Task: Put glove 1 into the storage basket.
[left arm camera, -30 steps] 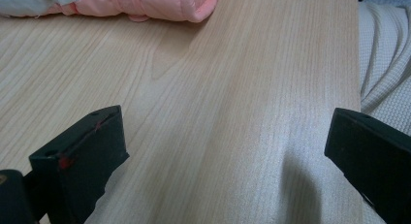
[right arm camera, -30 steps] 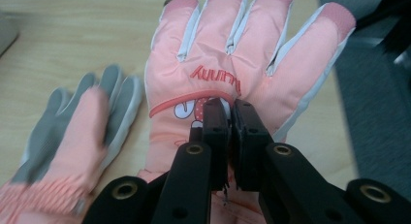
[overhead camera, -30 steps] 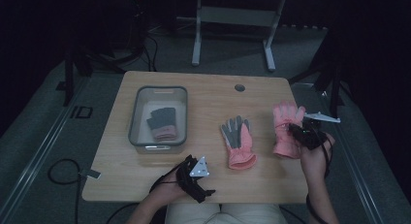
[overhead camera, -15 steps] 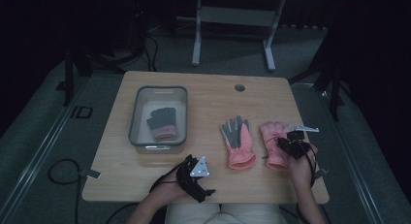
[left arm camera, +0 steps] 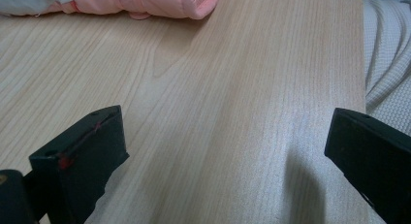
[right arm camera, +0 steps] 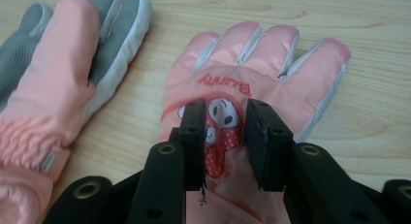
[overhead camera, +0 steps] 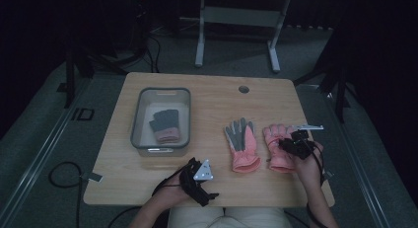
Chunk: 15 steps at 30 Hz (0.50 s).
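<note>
Both jaws of right gripper (right arm camera: 223, 132) straddle pink glove (right arm camera: 271, 73).

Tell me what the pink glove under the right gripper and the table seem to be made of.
Pink glove: probably padded synthetic fabric with a slight sheen; puffy stitched fingers, printed "Bunny" cartoon. Table: light wood or wood-look laminate, matte; straight grain lines show, but which one is unclear.

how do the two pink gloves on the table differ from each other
The middle glove lies palm up, showing grey grip patches; the right glove lies back up, showing a cartoon patch and the word Bunny. The middle glove lies free, while the right gripper straddles a fold of the right glove's back. Both are pink padded gloves, flat on the table, fingers pointing away from the person.
</note>
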{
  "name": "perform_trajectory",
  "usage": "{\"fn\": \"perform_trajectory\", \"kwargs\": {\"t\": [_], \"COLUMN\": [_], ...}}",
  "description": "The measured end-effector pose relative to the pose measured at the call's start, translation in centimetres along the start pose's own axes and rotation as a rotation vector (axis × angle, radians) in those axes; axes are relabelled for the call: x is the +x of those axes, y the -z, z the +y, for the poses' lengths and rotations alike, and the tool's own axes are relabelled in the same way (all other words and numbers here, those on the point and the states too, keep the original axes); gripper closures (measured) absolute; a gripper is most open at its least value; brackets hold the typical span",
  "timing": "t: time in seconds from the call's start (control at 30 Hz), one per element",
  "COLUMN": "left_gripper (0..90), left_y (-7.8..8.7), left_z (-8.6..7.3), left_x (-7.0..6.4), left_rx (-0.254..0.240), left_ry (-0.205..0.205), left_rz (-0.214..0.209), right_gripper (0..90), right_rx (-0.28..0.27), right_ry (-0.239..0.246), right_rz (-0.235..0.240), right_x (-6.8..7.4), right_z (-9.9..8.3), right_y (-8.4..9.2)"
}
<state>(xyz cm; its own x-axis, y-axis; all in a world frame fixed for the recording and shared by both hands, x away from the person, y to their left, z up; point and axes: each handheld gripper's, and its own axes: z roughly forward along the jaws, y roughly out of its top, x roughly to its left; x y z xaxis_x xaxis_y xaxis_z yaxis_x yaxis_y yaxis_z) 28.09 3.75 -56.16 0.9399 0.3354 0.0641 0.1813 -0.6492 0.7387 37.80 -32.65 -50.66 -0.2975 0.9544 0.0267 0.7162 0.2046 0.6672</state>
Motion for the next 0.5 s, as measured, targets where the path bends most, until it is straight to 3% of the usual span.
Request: {"fn": "perform_trajectory", "kwargs": {"t": [0.07, 0.13, 0.17, 0.3, 0.37, 0.43, 0.5], "left_gripper": [0.6, 0.6, 0.6, 0.6, 0.6, 0.6, 0.6], "left_y": [0.0, 0.0, 0.0, 0.0, 0.0, 0.0, 0.0], "left_z": [0.0, 0.0, 0.0, 0.0, 0.1, 0.1, 0.1], "left_x": [0.0, 0.0, 0.0, 0.0, 0.0, 0.0, 0.0], "left_rx": [-0.002, 0.002, 0.003, 0.002, 0.006, 0.007, 0.007], "left_ry": [-0.001, -0.007, -0.004, -0.002, -0.006, -0.008, -0.007], "left_rz": [-0.001, 0.001, 0.0, -0.001, 0.001, 0.003, 0.002], "right_gripper": [65.9, 64.8, 62.3, 58.2, 56.7, 56.0, 55.5], "right_rx": [-0.004, -0.001, 0.002, 0.002, 0.015, 0.037, 0.046], "right_ry": [0.041, 0.051, 0.084, 0.123, 0.134, 0.148, 0.126], "right_rz": [0.005, 0.014, 0.009, 0.034, 0.051, 0.029, 0.038], "right_x": [-0.2, -0.3, -0.6, -1.2, -1.5, -1.7, -2.0], "right_z": [0.1, 0.1, 0.1, 0.3, 0.3, 0.1, -0.2], "right_y": [0.5, 0.6, 1.1, 1.8, 1.7, 1.2, 0.7]}}
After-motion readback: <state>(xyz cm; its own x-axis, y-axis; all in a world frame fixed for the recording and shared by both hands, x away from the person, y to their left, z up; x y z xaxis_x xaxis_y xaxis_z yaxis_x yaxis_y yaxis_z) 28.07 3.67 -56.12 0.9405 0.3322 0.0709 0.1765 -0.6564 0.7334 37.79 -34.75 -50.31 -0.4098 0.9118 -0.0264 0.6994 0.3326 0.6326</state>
